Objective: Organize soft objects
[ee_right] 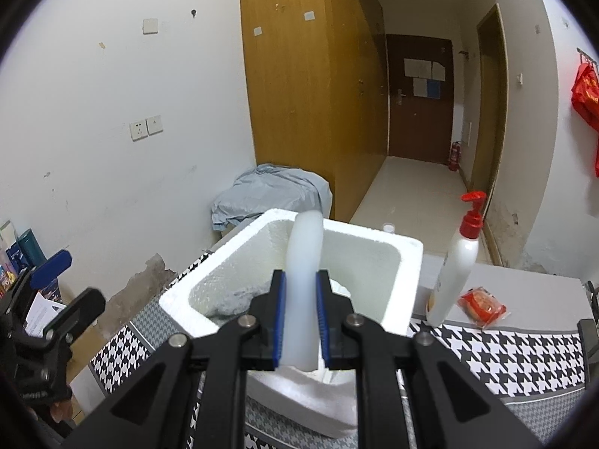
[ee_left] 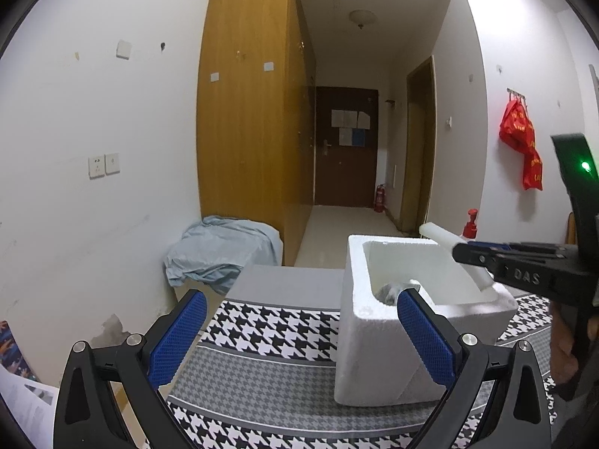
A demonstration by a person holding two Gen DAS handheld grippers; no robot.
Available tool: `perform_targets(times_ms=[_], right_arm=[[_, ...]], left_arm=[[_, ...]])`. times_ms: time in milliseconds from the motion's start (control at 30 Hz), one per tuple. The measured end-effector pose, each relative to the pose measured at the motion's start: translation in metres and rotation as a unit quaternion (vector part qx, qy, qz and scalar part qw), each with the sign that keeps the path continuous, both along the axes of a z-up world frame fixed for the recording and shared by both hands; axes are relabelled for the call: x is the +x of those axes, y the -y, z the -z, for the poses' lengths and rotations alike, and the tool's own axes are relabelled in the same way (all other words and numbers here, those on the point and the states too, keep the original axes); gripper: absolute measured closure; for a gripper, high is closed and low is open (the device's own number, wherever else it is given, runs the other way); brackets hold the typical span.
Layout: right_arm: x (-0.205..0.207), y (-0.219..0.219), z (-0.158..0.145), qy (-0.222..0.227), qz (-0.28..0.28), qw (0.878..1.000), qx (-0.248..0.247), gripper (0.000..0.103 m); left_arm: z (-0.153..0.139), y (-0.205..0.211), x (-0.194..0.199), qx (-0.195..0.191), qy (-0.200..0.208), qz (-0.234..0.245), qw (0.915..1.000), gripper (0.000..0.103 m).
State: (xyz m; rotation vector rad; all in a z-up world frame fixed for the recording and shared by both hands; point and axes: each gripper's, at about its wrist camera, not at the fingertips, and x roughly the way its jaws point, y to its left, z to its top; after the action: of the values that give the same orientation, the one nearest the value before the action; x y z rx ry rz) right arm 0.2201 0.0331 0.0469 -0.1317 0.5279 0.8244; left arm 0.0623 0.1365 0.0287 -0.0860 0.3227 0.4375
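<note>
A white foam box (ee_left: 378,340) stands on the houndstooth-cloth table (ee_left: 262,340); it also shows in the right wrist view (ee_right: 374,239). A grey soft cloth (ee_right: 234,301) lies inside it, also seen in the left wrist view (ee_left: 389,292). My right gripper (ee_right: 301,321) is shut on a white foam strip (ee_right: 304,262) and holds it over the box's near rim. In the left wrist view the right gripper (ee_left: 471,254) reaches in from the right with the strip (ee_left: 441,235). My left gripper (ee_left: 301,333) is open and empty, left of the box.
A white pump bottle with a red cap (ee_right: 458,262) and a red packet (ee_right: 483,305) sit on the table right of the box. A blue-grey sheet (ee_left: 224,250) covers something by the wooden wardrobe (ee_left: 254,112). A wall stands to the left.
</note>
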Motion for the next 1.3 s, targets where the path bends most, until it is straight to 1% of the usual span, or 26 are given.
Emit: perform_targets(times_ms=[67, 100, 167, 233, 267, 300, 500, 667, 800, 900, 933, 1067, 1167, 1300], right_arm=[[0.004, -0.005, 0.001, -0.002, -0.008, 1.0, -0.003, 0.082], [0.005, -0.009, 0.002, -0.004, -0.011, 1.0, -0.008, 0.076], [0.009, -0.014, 0.004, -0.001, -0.008, 1.0, -0.014, 0.071], [0.01, -0.013, 0.006, -0.004, -0.004, 1.0, -0.016, 0.031], [0.009, -0.011, 0.006, -0.005, -0.004, 1.0, -0.01, 0.026], [0.008, -0.007, 0.006, -0.006, -0.008, 1.0, -0.001, 0.024], [-0.002, 0.011, -0.002, 0.003, -0.005, 1.0, 0.003, 0.024], [-0.015, 0.038, -0.011, 0.016, 0.011, 1.0, 0.021, 0.022], [-0.025, 0.059, -0.018, 0.028, 0.026, 0.999, 0.032, 0.014], [-0.034, 0.077, -0.022, 0.037, 0.037, 0.998, 0.044, 0.003], [-0.038, 0.082, -0.023, 0.041, 0.041, 0.997, 0.047, 0.001], [-0.05, 0.1, -0.026, 0.056, 0.049, 0.996, 0.047, 0.0], [-0.061, 0.11, -0.026, 0.063, 0.044, 0.996, 0.042, 0.0], [-0.08, 0.126, -0.026, 0.097, 0.05, 0.993, 0.037, 0.0]], left_arm=[[-0.001, -0.001, -0.002, -0.005, 0.002, -0.002, 1.0, 0.001], [0.0, -0.002, -0.003, -0.008, 0.004, -0.002, 1.0, 0.001], [0.0, -0.002, -0.005, -0.009, 0.004, 0.0, 1.0, 0.001], [0.0, 0.0, -0.006, -0.005, 0.004, 0.0, 1.0, 0.001], [0.0, 0.0, -0.007, -0.005, 0.004, 0.0, 1.0, 0.001], [-0.001, 0.001, -0.007, -0.005, 0.004, 0.001, 1.0, 0.001], [-0.007, 0.008, -0.009, -0.007, 0.013, 0.006, 0.9999, 0.001], [-0.012, 0.02, -0.011, -0.009, 0.02, 0.013, 0.9997, 0.001], [-0.019, 0.036, -0.012, -0.004, 0.02, 0.026, 0.9995, 0.001], [-0.022, 0.048, -0.014, 0.001, 0.023, 0.032, 0.9992, 0.001], [-0.023, 0.051, -0.014, 0.001, 0.024, 0.034, 0.9991, 0.001], [-0.027, 0.065, -0.017, 0.001, 0.03, 0.043, 0.9986, 0.001], [-0.029, 0.078, -0.019, 0.011, 0.03, 0.05, 0.9982, 0.001], [-0.031, 0.097, -0.026, 0.022, 0.039, 0.061, 0.9971, 0.001]])
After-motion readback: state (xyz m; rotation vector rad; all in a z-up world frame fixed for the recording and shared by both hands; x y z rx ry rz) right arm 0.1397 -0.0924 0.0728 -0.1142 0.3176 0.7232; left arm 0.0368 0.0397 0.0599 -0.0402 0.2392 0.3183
